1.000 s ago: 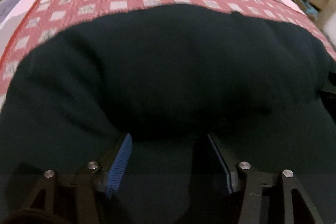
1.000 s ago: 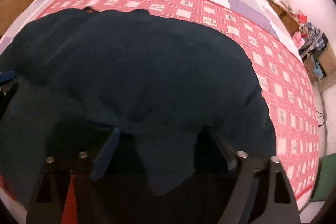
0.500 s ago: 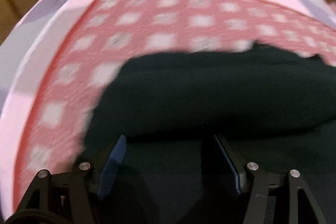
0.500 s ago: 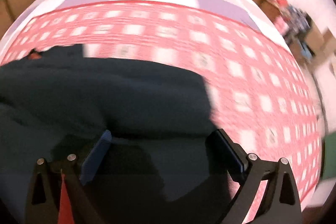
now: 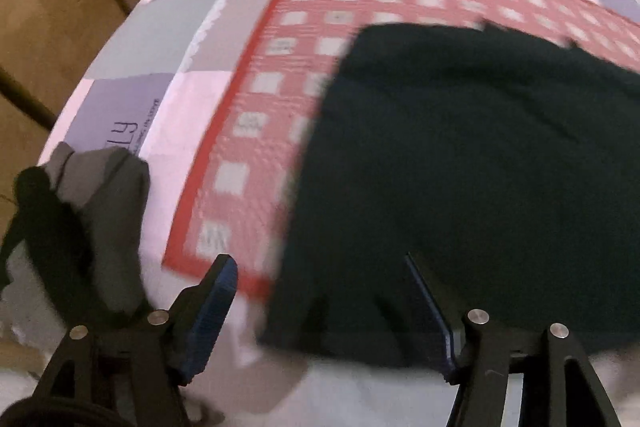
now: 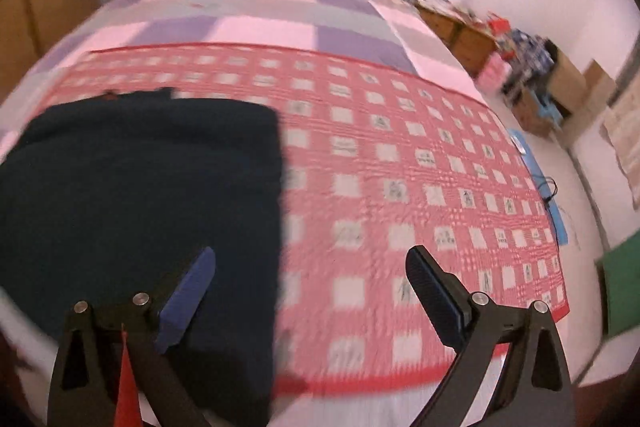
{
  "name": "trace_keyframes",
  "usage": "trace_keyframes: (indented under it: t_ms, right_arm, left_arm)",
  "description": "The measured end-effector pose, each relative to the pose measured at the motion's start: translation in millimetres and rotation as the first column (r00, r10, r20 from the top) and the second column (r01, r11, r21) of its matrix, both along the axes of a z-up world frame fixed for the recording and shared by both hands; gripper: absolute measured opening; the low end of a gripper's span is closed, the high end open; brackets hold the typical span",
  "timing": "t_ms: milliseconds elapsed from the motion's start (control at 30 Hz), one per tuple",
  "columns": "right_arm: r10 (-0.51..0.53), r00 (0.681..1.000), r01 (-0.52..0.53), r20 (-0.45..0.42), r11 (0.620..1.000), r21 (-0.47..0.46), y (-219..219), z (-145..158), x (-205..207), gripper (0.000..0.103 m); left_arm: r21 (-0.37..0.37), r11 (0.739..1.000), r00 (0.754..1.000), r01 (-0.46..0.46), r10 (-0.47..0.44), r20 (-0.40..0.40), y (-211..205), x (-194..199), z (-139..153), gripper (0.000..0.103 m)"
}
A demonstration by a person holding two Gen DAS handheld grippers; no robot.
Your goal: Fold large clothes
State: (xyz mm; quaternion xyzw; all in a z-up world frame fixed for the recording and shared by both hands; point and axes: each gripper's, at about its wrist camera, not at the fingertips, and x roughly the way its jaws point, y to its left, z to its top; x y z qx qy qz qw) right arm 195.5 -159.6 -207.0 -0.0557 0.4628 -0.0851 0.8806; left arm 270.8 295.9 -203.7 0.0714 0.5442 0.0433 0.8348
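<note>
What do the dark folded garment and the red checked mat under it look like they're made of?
The dark folded garment looks like thick, matte knit or fleece: no sheen, soft rounded edges, though blur hides the weave. The red checked mat looks like a thin quilted or woven textile: fine ribbed lines cross its squares, and it lies flat on the bed.

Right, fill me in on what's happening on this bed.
A person is folding a dark garment on a red checked mat spread over the bed's pink and purple quilt, with a gripper in each hand. The left gripper and right gripper hover over the garment's opposite side edges, jaws open, holding nothing. A grey garment lies bunched at the bed's left edge.
</note>
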Motion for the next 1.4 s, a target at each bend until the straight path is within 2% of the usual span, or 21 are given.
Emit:
trace_keyframes:
  t_ms: [100,167,233,333,433,533,700,867,1133,1400]
  right_arm:
    - [0.070,0.997,-0.070,0.025,0.997,-0.015,44,45,-57,0.098]
    - [0.121,0.993,-0.122,0.012,0.991,0.062,67,68,-82,0.098]
    - [0.135,0.991,-0.130,-0.027,0.982,0.140,86,87,-97,0.098]
    - [0.157,0.986,-0.143,-0.056,0.969,0.201,115,111,-117,0.098]
    - [0.181,0.983,-0.168,-0.045,0.966,0.198,141,135,-135,0.098]
    - [0.184,0.982,-0.172,-0.043,0.964,0.201,162,154,-150,0.098]
    - [0.143,0.987,-0.123,-0.069,0.964,0.238,186,183,-169,0.098]
    - [0.090,0.995,-0.079,-0.043,0.975,0.210,203,206,-185,0.098]
    - [0.061,0.998,-0.054,-0.031,0.983,0.174,222,222,-205,0.098]
    - [0.020,1.000,-0.018,-0.013,0.989,0.146,232,231,-216,0.098]
  left_arm:
    - [-0.048,0.999,1.000,0.022,-0.022,-0.005,-38,-47,37,0.078]
    - [-0.114,0.993,1.000,0.006,-0.009,-0.019,-57,-67,57,0.079]
    - [-0.168,0.986,1.000,-0.022,0.019,-0.021,-73,-85,80,0.079]
    - [-0.151,0.988,1.000,-0.028,0.030,0.006,-87,-97,108,0.080]
    - [-0.100,0.995,0.999,-0.026,0.030,0.034,-88,-107,131,0.082]
    - [-0.122,0.992,0.997,-0.041,0.047,0.053,-80,-120,148,0.085]
    - [-0.100,0.995,0.998,-0.013,0.019,0.066,-74,-143,165,0.085]
    - [-0.109,0.993,0.996,0.040,-0.031,0.081,-74,-158,179,0.087]
    - [-0.123,0.985,0.988,0.120,-0.106,0.117,-75,-169,193,0.087]
    - [-0.137,0.971,0.977,0.197,-0.184,0.107,-85,-173,191,0.087]
